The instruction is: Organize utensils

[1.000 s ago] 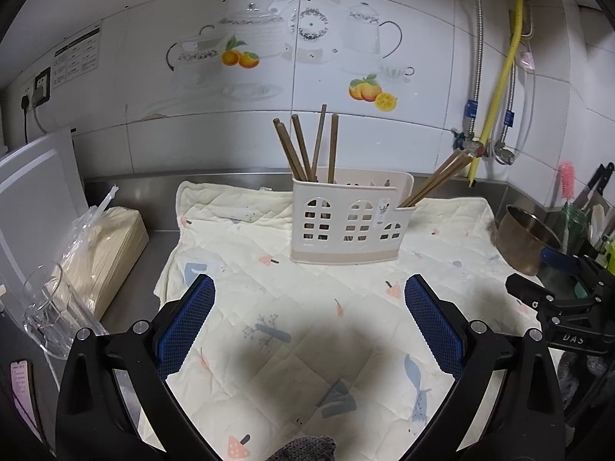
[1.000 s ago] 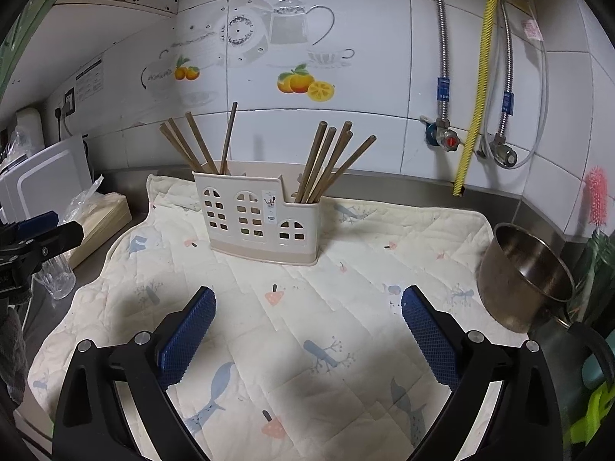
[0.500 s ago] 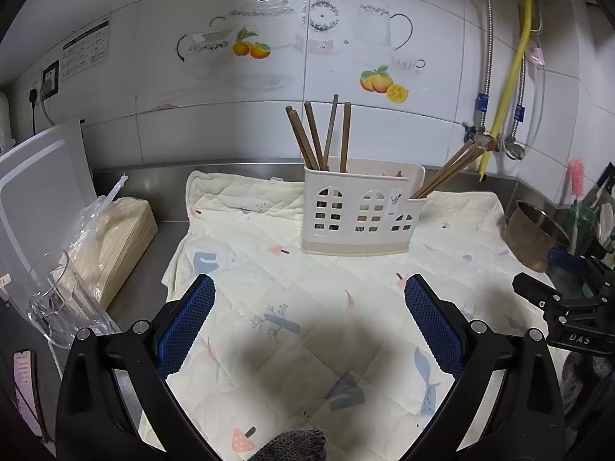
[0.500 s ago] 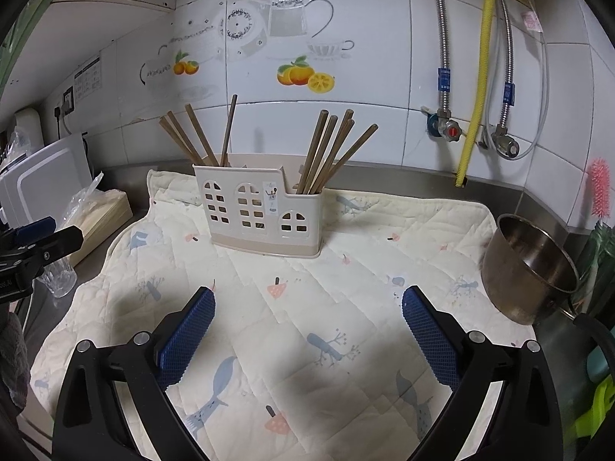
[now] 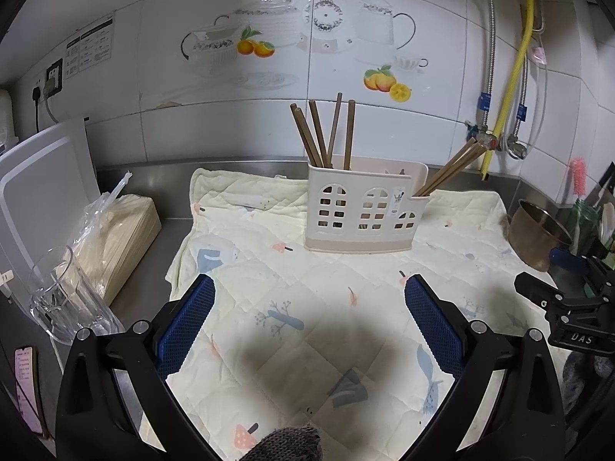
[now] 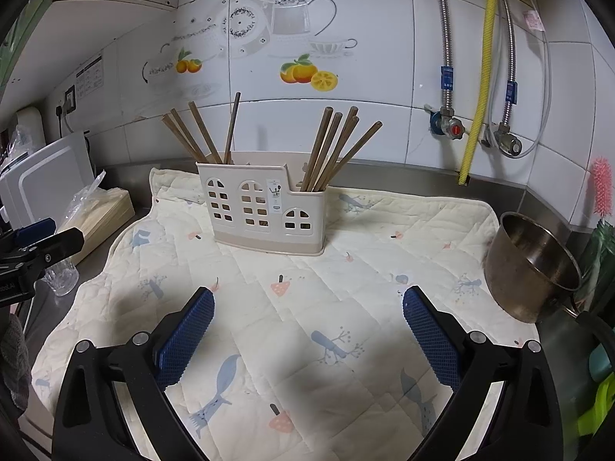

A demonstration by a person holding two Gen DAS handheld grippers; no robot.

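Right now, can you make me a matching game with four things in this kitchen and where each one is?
Things:
1. chopsticks
2. metal pot
3. glass cup
4. left claw

Places:
A. on the counter by the cloth's right edge
B. open, above the cloth
C. standing in the holder
D. on the counter left of the cloth

Pairs: 1-C, 2-A, 3-D, 4-B

The holder stands on the quilted cloth.
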